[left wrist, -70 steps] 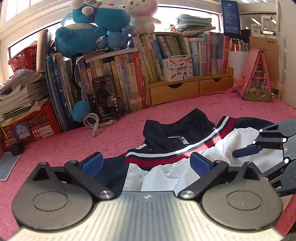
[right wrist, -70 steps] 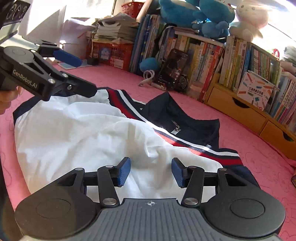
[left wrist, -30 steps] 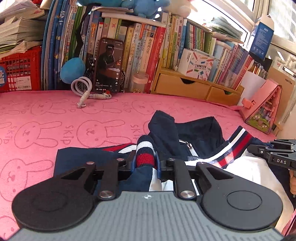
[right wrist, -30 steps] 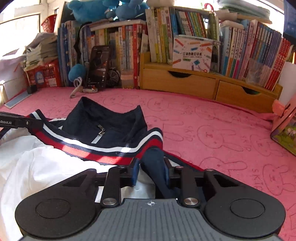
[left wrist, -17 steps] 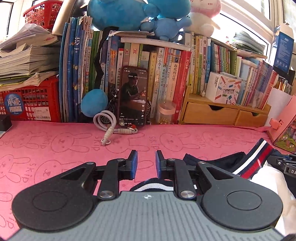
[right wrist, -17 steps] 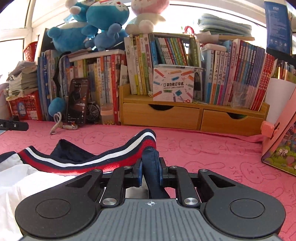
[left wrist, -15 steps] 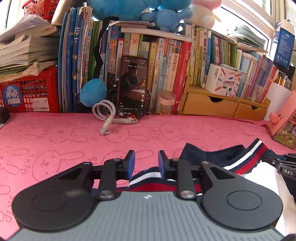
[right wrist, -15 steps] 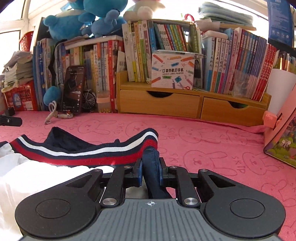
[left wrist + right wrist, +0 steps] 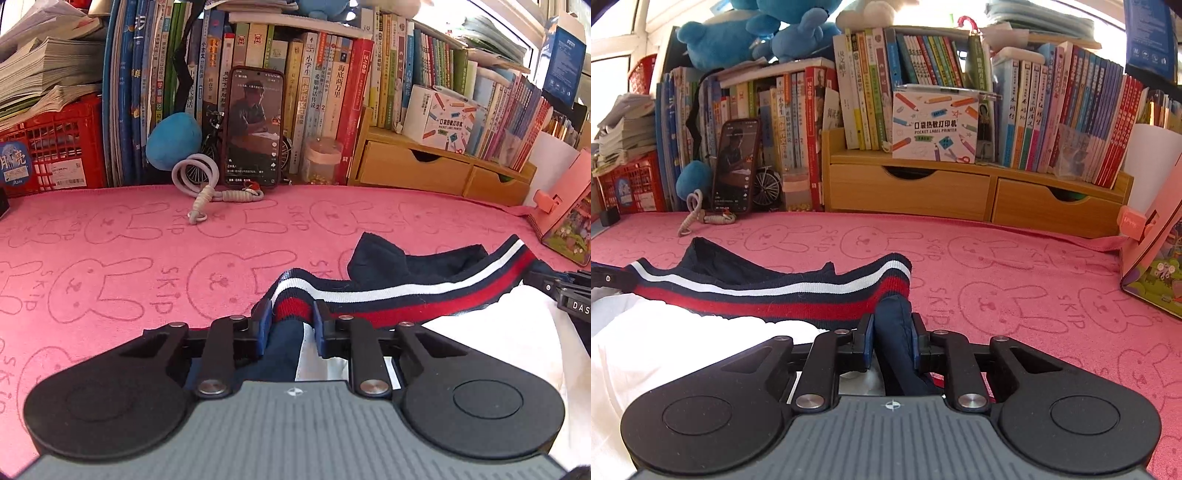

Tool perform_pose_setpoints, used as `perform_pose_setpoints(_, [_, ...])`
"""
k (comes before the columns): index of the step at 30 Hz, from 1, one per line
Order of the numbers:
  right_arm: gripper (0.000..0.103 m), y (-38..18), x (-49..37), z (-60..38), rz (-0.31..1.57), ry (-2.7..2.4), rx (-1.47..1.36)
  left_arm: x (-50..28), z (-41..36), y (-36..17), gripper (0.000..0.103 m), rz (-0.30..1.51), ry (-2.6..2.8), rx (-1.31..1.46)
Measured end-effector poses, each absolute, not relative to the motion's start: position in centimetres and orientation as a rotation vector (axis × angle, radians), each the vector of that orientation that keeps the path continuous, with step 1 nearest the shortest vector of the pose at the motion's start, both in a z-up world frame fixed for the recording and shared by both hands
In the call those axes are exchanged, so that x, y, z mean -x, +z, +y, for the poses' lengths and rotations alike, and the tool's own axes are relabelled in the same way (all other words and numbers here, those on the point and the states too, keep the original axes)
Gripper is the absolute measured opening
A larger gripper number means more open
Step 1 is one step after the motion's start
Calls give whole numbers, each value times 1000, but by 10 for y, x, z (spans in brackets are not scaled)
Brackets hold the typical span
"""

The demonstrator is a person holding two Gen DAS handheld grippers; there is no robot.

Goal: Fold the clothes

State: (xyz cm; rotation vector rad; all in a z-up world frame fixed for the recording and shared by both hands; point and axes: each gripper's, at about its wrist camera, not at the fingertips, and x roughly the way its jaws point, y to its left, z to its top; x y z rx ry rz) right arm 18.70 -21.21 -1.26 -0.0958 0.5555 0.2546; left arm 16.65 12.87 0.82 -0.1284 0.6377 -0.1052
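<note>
**Fingers pinching both ends of the striped hem: first fold under way**

Fingers (image 9: 263, 325) of our left gripper (image 9: 290, 323) are pressed together on the jacket (image 9: 388, 295) at one end of its striped hem (image 9: 406, 291), where red, white and navy ribbing bunches between the blue pads. Our right gripper (image 9: 892, 338) clamps a navy bunch of the same garment at the other end of the hem, though its jaws are easing open a little with cloth between them.

Item location: the jacket lies on the pink rabbit-print cloth (image 9: 110, 280), with the hem stretched crosswise between our two grippers, navy collar fabric beyond it and the white body (image 9: 665, 343) nearer to us.

Progress, as we judge it: one fold appears begun, the hem carried up toward the collar. Not yet done: laying the edge flat, tucking the sides or sleeves, and further folds. We see no finished, compact bundle.

Background stock: phone (image 9: 254, 127), books, wooden drawers (image 9: 979, 195).
</note>
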Motion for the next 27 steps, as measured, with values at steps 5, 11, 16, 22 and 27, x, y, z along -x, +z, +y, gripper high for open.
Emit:
perform_pose_setpoints(5, [21,-13,-189,-206,552,261,126,-166,138,16,29,620,-23,76])
perform_pose_setpoints(11, [25,-30,-204,-217,627,236,50,-162,150,7,29,628,154,-12])
perform_pose_setpoints(16, [31,-33,-207,-220,649,236,27,-116,93,31,35,489,-5,-180])
perform_pose_setpoints(22, [46,-25,-203,-226,659,205,-12,-80,6,23,49,518,-376,-256])
perform_pose_setpoints(27, [74,9,-138,-224,526,211,-32,-94,-18,-12,49,604,-319,-353])
